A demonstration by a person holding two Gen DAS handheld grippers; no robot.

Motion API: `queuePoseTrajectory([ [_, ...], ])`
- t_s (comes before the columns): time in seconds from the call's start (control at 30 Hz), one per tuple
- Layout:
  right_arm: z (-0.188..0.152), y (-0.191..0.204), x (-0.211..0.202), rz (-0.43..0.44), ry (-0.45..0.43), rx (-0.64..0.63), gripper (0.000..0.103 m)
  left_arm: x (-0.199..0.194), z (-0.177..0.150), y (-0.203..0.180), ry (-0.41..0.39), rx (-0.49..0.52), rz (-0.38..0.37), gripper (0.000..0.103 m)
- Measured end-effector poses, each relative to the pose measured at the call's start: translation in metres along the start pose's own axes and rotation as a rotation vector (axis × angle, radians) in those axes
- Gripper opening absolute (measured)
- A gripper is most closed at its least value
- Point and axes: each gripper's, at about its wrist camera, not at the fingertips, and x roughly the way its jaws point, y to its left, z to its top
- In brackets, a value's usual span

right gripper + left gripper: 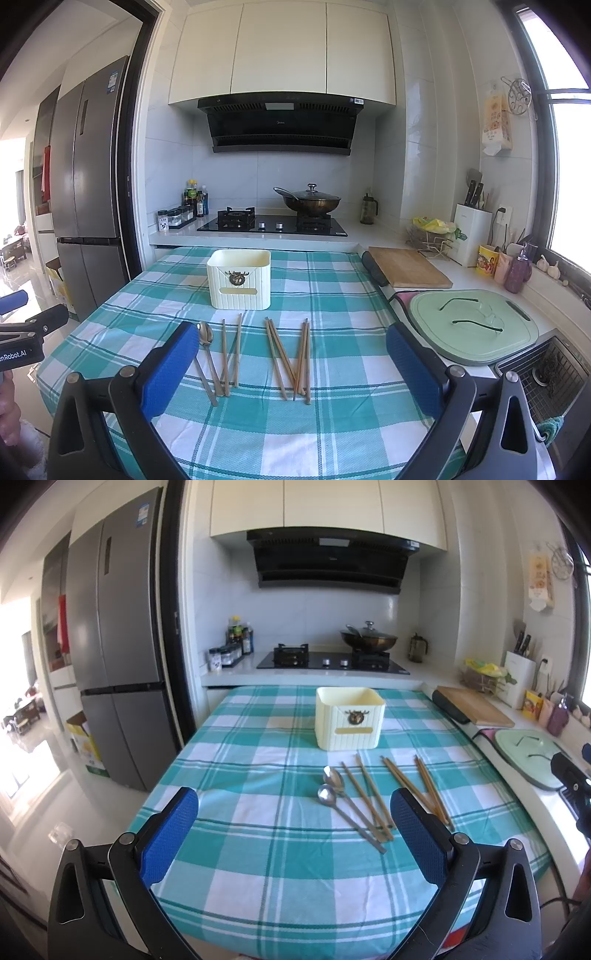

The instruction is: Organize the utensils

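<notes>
While nothing yet gripped, pickup step pending.
Cloth: checked, covers table; open room front and left, counter close right.
Box: cream, empty-topped, far centre.
Left gripper, right gripper: fingers spread wide, empty, hovering near edge.
Chopsticks: loose pairs just before box.
Spoons: two, left of chopsticks.
Next, likely: pinch one piece, lift, drop into box.

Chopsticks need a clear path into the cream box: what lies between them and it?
Only bare checked tablecloth separates the chopsticks from the cream box, shown in the right wrist view.
</notes>
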Motion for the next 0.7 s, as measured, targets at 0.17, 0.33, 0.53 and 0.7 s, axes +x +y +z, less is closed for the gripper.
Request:
queuePoseTrajectory([
  [0.17, -0.0001, -0.0004, 0.0001, 0.0, 0.0, -0.001, 0.103, -0.0003, 0.0005, 0.0001, 0.002, 0.0, 0.0, 0.103],
  [0.33, -0.0005, -0.0023, 0.0016, 0.0, 0.005, 0.001, 0.103, 0.0029, 0.0008, -0.0012, 0.005, 0.004, 0.002, 0.103],
  [0.53, -0.0005, -0.0032, 0.0023, -0.001, 0.005, 0.001, 0.103, 0.0031, 0.001, -0.0008, 0.006, 0.003, 0.001, 0.103],
  [0.7, -0.0009, -0.0042, 0.0028, -0.002, 0.005, 0.0, 0.103, 0.0035, 0.0008, -0.0007, 0.005, 0.004, 0.002, 0.103],
])
